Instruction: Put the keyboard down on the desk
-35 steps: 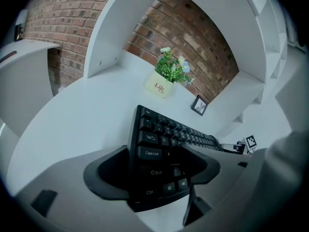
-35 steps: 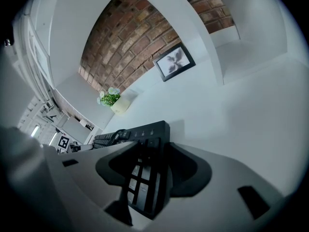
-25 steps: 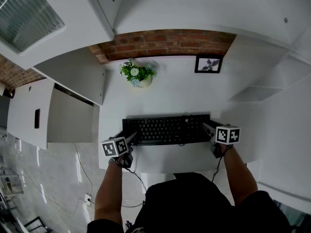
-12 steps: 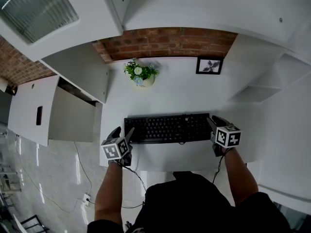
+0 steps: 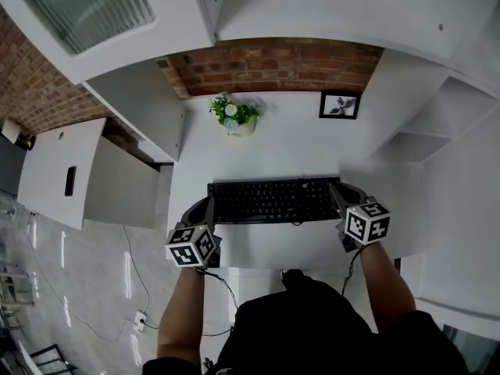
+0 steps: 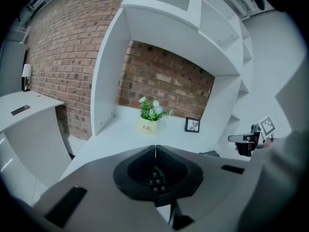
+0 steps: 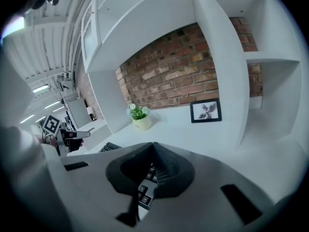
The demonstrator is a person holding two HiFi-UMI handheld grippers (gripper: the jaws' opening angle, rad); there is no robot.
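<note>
The black keyboard lies flat on the white desk, its long side across the head view. My left gripper hovers just off its left end and my right gripper just off its right end. Both pairs of jaws have just been closing and now meet with nothing between them. In the left gripper view the left gripper shows its tips together, with keyboard keys below. The right gripper looks the same in its own view, above more keys.
A potted plant and a small framed picture stand at the back of the desk by the brick wall. White shelf units flank both sides. A cable hangs off the front edge. A low white cabinet stands left.
Both grippers have let go of the keyboard's ends, risen above the desk and shut their jaws. The keyboard stays flat on the desk.
</note>
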